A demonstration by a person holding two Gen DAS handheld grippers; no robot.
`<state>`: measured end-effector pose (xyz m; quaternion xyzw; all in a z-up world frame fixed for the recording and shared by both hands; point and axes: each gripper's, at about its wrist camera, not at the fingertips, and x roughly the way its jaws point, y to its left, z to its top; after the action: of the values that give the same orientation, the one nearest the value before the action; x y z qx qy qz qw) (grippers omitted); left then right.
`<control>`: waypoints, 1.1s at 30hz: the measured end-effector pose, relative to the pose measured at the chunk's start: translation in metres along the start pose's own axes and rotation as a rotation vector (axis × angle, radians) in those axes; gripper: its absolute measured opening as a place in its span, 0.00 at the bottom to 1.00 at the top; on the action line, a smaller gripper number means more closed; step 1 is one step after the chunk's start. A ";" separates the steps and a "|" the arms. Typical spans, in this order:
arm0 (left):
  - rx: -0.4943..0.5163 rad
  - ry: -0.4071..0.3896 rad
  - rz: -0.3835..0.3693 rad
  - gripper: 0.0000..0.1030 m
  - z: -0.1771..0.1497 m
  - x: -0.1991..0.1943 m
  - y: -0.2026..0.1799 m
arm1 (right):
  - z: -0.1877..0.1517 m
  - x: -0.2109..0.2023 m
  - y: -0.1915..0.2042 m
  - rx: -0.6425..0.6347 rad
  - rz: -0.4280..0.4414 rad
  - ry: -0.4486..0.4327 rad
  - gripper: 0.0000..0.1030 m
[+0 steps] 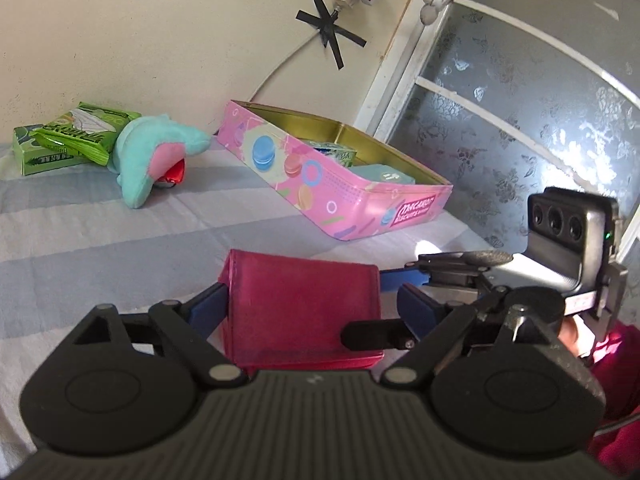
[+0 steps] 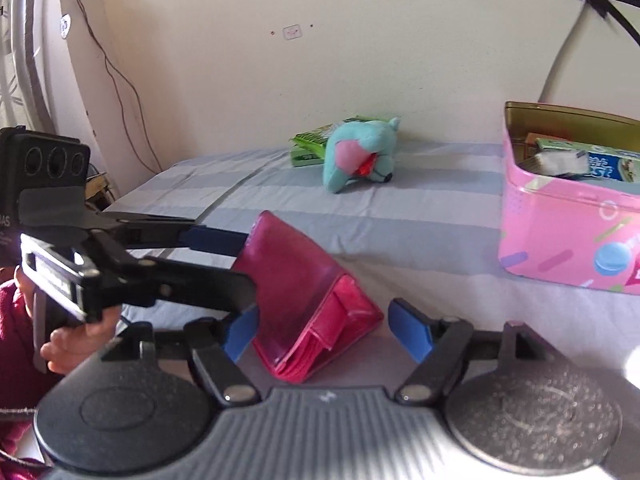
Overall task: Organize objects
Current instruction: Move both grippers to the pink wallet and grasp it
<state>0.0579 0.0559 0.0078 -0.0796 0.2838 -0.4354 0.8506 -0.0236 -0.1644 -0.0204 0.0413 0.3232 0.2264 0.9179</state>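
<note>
A red wallet (image 1: pixel 304 312) (image 2: pixel 304 276) stands tilted on the striped sheet, its open edge towards the right wrist camera. My left gripper (image 1: pixel 312 296) is open around it: the left pad touches its edge, the right pad stands a little off. In the right wrist view the left gripper (image 2: pixel 248 264) reaches in from the left. My right gripper (image 2: pixel 322 312) is open and straddles the wallet's near end, its right pad just clear of the corner; in the left wrist view the right gripper (image 1: pixel 364 306) comes in from the right.
An open pink biscuit tin (image 1: pixel 360 200) (image 2: pixel 560 240) holding small boxes (image 2: pixel 580 160) sits beyond on the right. A teal plush toy (image 1: pixel 160 152) (image 2: pixel 352 156) lies by green packets (image 1: pixel 72 136) near the wall. A frosted glass door (image 1: pixel 520 120) is at the right.
</note>
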 end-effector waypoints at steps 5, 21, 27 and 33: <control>-0.123 -0.093 -0.026 0.89 0.009 -0.021 0.020 | -0.003 -0.012 -0.001 -0.005 -0.012 -0.020 0.72; -0.100 0.031 -0.037 0.67 0.004 -0.012 0.024 | -0.008 -0.020 -0.001 0.018 0.017 -0.026 0.72; -0.076 0.128 -0.064 0.46 -0.002 0.006 0.018 | -0.008 -0.011 -0.002 0.035 0.046 -0.008 0.65; -0.096 0.118 -0.079 0.29 -0.003 0.004 0.019 | -0.008 -0.005 0.002 0.038 0.023 -0.016 0.49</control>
<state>0.0712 0.0642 -0.0041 -0.1059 0.3505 -0.4586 0.8097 -0.0330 -0.1656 -0.0234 0.0644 0.3198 0.2305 0.9167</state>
